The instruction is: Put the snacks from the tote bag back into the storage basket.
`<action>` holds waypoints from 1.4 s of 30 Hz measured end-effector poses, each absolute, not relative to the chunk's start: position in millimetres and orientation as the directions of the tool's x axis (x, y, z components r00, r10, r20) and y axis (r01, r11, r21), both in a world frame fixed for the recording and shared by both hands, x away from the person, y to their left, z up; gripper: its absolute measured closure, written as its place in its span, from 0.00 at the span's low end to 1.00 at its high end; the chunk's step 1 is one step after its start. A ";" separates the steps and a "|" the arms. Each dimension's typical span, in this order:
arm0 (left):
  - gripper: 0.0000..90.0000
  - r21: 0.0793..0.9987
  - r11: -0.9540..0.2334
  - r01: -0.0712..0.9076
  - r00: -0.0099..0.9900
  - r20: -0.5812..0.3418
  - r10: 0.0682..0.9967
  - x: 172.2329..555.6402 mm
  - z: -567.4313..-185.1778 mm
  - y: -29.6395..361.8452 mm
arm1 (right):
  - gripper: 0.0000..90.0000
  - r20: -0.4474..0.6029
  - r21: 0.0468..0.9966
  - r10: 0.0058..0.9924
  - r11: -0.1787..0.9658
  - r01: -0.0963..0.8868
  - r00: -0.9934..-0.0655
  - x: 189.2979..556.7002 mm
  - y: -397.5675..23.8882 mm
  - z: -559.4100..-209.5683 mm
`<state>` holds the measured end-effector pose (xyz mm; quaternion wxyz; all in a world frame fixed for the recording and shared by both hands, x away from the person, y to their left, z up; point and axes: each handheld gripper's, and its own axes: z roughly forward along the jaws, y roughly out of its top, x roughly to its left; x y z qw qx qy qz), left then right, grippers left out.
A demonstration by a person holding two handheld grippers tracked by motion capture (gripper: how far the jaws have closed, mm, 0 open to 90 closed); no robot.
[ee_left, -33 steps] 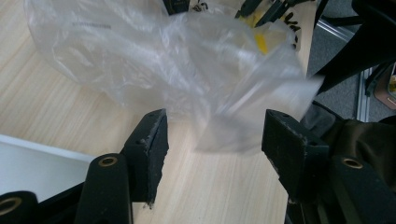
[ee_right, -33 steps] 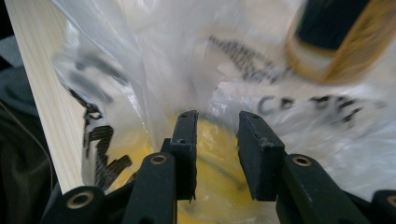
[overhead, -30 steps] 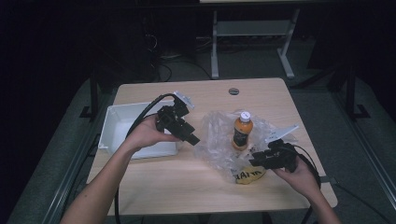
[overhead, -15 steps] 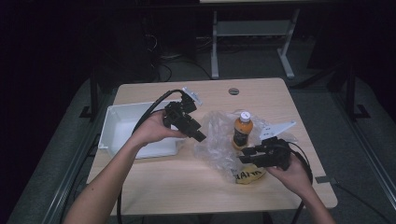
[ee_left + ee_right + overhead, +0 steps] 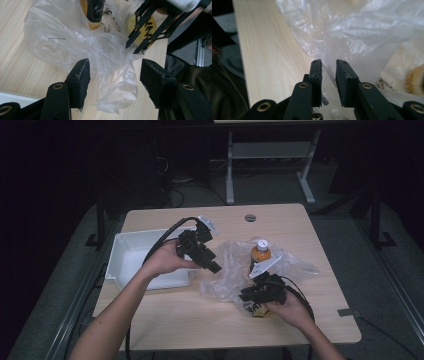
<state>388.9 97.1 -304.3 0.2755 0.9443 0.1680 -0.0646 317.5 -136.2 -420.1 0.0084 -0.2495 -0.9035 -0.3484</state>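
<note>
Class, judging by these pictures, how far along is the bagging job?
Done: the bottle stands on the clear plastic bag. In hand: the right tool, jaws just closing, has bag film between them; the left tool is open over the bag. Left: the yellow packet looks unbagged.

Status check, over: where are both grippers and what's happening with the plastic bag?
Left gripper open, hovering over plastic bag. Right gripper has just been closing, bag edge between its narrow jaws. Bottle upright on the bag; nothing blocking.
</note>
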 end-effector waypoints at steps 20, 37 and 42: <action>0.46 0.491 -0.813 0.313 0.949 -0.186 0.254 392.4 -301.1 68.2 | 0.71 0.176 0.687 0.473 0.570 0.452 -0.863 302.7 -160.4 -404.5; 0.46 0.492 -0.827 0.273 0.962 -0.134 0.238 406.7 -285.2 20.0 | 0.60 0.152 0.750 0.633 0.426 0.505 -0.759 306.4 -241.2 -381.7; 0.46 0.490 -0.834 0.254 0.967 -0.114 0.227 412.7 -282.9 6.3 | 0.59 0.153 0.747 0.664 0.407 0.526 -0.732 306.0 -254.1 -381.8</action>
